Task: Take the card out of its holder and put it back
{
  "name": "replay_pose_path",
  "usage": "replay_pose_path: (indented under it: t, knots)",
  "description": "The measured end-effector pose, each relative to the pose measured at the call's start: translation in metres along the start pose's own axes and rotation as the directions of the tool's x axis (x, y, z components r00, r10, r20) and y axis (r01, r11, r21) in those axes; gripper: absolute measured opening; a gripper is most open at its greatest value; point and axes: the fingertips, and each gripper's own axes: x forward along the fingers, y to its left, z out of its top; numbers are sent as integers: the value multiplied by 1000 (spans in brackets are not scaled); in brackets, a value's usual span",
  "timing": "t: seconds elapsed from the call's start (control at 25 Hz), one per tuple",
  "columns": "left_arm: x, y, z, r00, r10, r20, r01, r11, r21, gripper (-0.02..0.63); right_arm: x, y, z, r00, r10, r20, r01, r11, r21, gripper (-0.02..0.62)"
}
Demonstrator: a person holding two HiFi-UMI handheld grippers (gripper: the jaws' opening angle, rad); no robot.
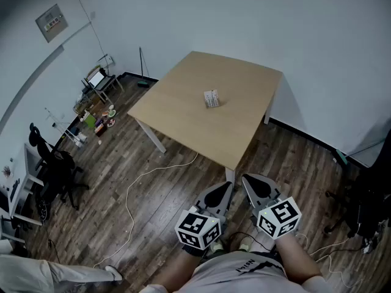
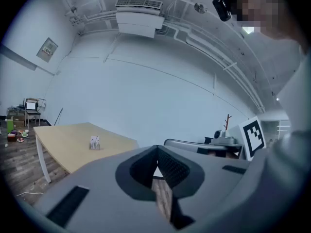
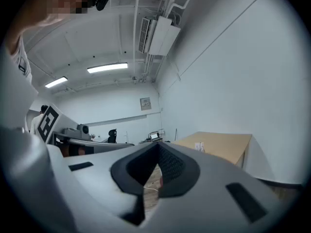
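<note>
Left tongs [image 1: 228, 185], right tongs [image 1: 245, 177] closed; card [image 1: 211, 97] stands upright in holder [image 1: 213, 105].

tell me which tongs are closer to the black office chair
Left. The left tongs are on the side toward the office chair, though well apart from it; the right tongs sit just beyond them, further off.

Card holder [image 1: 211, 99] stands on table [image 1: 183, 112]; left gripper [image 1: 228, 185] and right gripper [image 1: 246, 178] well away.
</note>
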Motion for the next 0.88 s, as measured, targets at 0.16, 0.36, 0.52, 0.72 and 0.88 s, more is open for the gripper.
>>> replay_pose_path:
  t: [0.16, 0.36, 0.52, 0.72, 0.88]
  knots:
    - [-3, 6, 2, 1000, -2, 0, 2, 1000, 1, 12, 5, 5, 3, 1000, -8, -5, 8, 1000, -15, 12]
    - [-9, 14, 1, 1000, 0, -6, 0, 1000, -5, 12, 7, 12, 2, 1000, -5, 0, 5, 1000, -3, 12]
    - [-15, 24, 1, 1000, 12, -4, -12, 1000, -9, 12, 6, 13, 3, 1000, -20, 9, 20, 1000, 7, 12]
    - [-28, 51, 4, 999, 44, 17, -44, 999, -6, 12, 8, 14, 5, 999, -38, 33, 37, 999, 30, 12]
    - [-35, 77, 6, 998, 61, 26, -60, 998, -7, 12, 19, 17, 6, 998, -49, 38, 48, 998, 34, 12]
